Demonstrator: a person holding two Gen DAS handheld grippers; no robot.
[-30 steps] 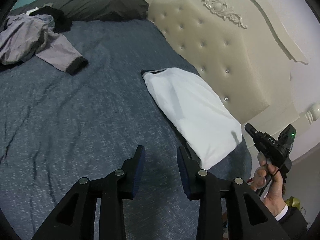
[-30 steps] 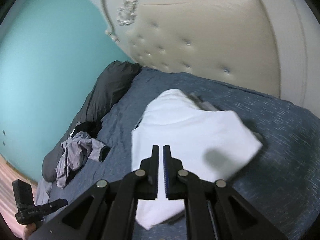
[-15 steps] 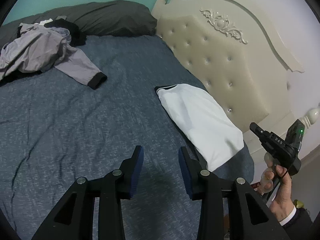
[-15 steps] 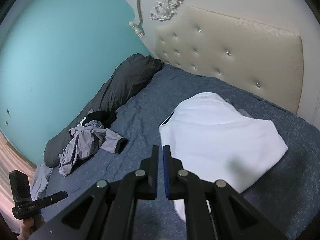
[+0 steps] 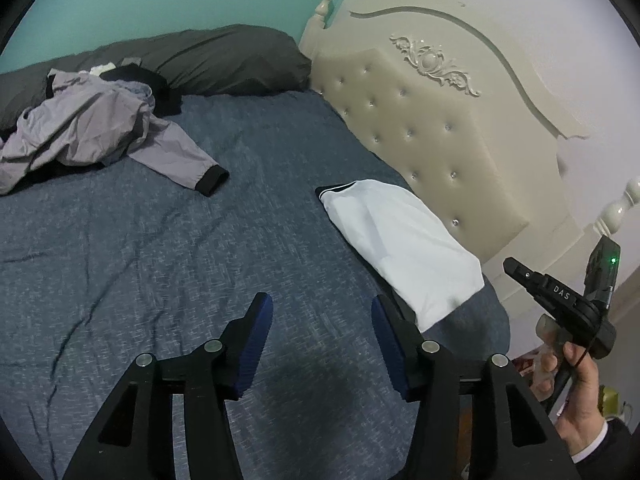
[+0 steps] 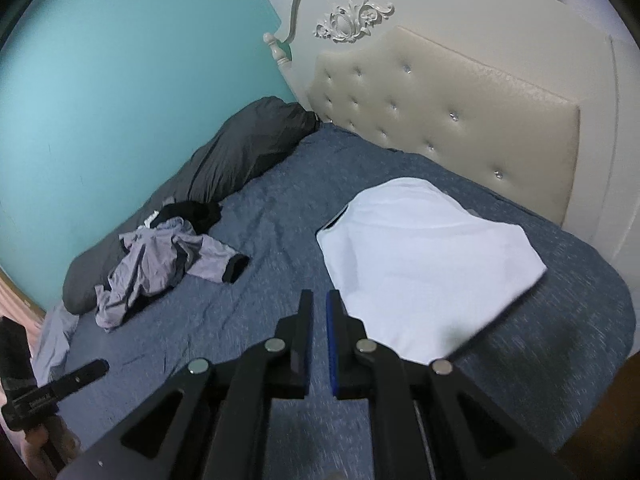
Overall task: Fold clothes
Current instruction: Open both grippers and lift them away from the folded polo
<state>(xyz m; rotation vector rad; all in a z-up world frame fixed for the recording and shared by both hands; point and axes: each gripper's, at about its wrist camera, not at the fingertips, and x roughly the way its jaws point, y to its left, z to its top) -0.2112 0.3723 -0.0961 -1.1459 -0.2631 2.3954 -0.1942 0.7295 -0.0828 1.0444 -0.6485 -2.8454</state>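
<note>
A folded white garment [image 5: 400, 240] [image 6: 428, 264] lies flat on the blue bed [image 5: 160, 260] [image 6: 272, 220] near the headboard. A crumpled lilac-grey jacket [image 5: 92, 132] [image 6: 160, 264] sits in a heap at the far side, on top of dark clothing. My left gripper [image 5: 322, 312] hovers open over bare bedding, left of the white garment, holding nothing. My right gripper [image 6: 319, 308] is nearly shut with a thin gap and nothing between its fingers, just left of the white garment's near edge. It also shows in the left wrist view as the right gripper [image 5: 556, 296], held by a hand [image 5: 576, 396] off the bed's corner.
A cream tufted headboard [image 5: 432, 132] [image 6: 448, 96] borders the bed. A dark grey pillow [image 5: 208, 60] [image 6: 248, 152] lies along the teal wall [image 6: 120, 60]. Black clothing [image 6: 192, 212] lies beside the jacket. The left gripper's body [image 6: 44, 392] shows at the lower left of the right wrist view.
Both grippers have pulled back and away from the white garment, so more of the bed and the jacket heap shows. The right gripper stays nearly shut and the left stays open.
</note>
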